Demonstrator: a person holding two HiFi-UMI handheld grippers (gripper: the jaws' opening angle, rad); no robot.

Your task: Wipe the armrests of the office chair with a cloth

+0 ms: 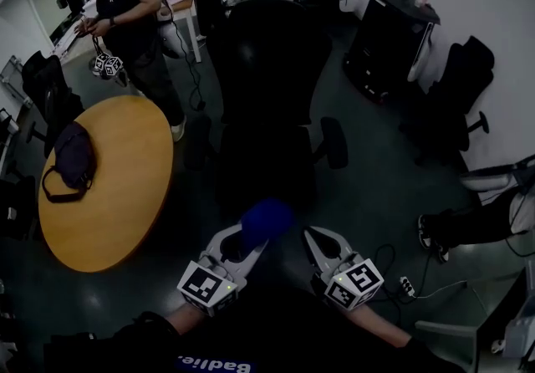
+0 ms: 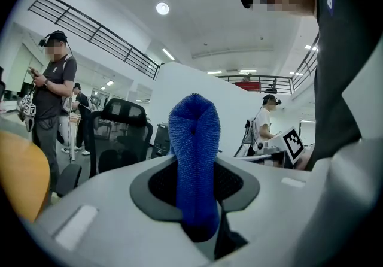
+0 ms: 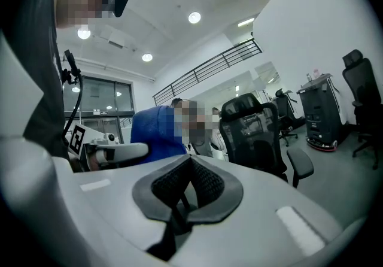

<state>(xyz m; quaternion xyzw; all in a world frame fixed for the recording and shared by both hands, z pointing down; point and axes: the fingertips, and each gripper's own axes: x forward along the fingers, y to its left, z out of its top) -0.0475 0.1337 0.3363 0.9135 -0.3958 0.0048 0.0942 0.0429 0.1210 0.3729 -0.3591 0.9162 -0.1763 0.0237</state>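
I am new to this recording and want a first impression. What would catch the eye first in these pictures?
The bright blue cloth stands out first, clamped in the left tongs and sticking out past their tips, low in the head view. Just beyond it stands the black office chair, which the cloth does not yet touch. At the left, a round orange table bears a dark bag.

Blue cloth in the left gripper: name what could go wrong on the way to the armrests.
The left gripper pinches the blue cloth as a bunched fold; pressed on an armrest, it could pull loose.
The right gripper is shut and empty, so nothing steadies the office chair; it may swivel under wiping.
A power strip with its cable lies on the floor at right: a trip hazard.
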